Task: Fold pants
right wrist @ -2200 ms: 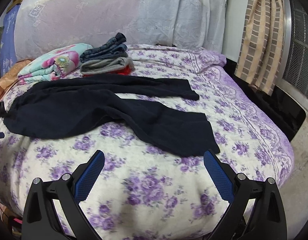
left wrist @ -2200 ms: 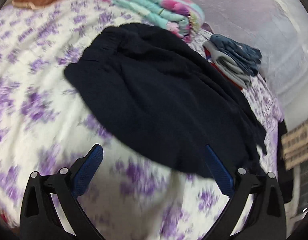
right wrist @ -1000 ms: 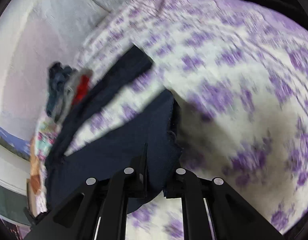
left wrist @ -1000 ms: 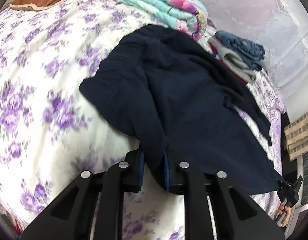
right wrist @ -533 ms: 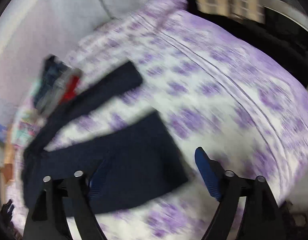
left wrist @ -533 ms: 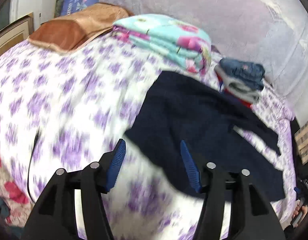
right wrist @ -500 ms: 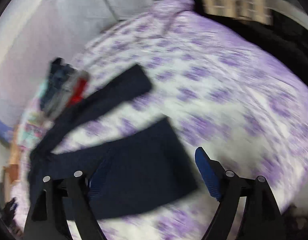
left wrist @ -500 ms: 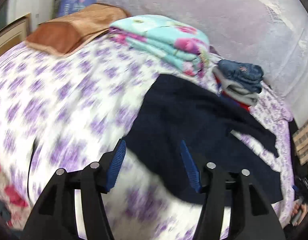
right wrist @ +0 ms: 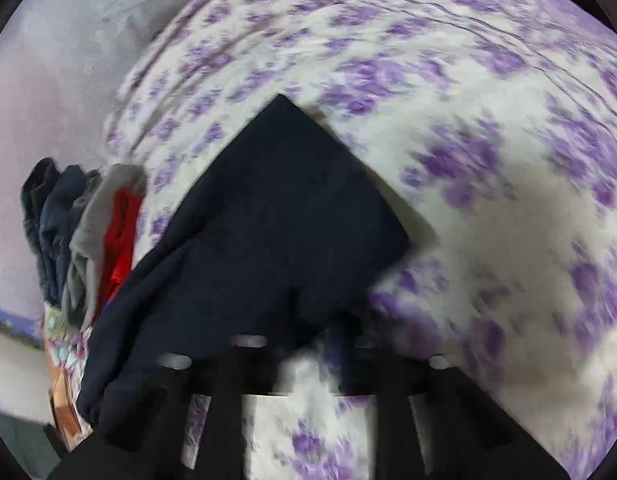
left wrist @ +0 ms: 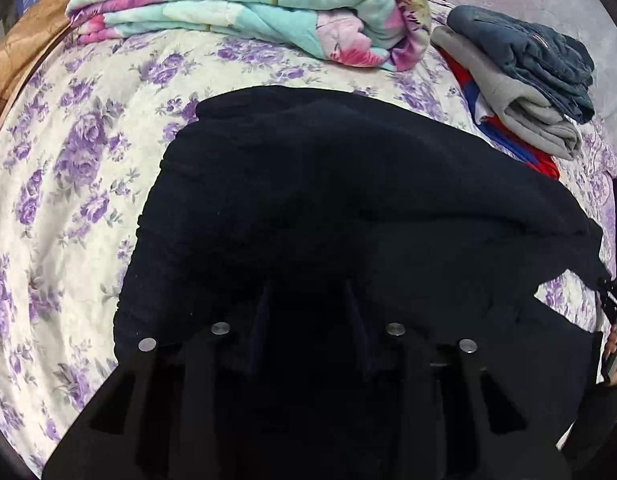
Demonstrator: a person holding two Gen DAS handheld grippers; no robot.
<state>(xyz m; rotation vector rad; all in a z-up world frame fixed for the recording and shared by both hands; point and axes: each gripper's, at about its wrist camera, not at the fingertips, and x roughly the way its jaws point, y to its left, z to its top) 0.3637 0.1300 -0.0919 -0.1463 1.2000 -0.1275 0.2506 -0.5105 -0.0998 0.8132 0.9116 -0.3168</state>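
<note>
The dark navy pants lie spread across my floral bedspread, waistband end toward the left wrist camera, legs running off to the right. My left gripper sits low over the waist area; its jaws are closing with dark cloth between them, but black fingers on black fabric blend together and I cannot tell whether the pads already press on it. From the right wrist view, which is blurred, the right gripper is down at the hem end of one leg; its jaws are closing too, nearly together, and the hem edge appears to be pinched between them, with bedspread showing just below. Beyond the pants, near the headboard side, a folded turquoise-and-pink floral blanket rests on the bed, and just beside it stands a stack of folded clothes: blue denim on top, grey below, red at the bottom. No containers are visible.
</note>
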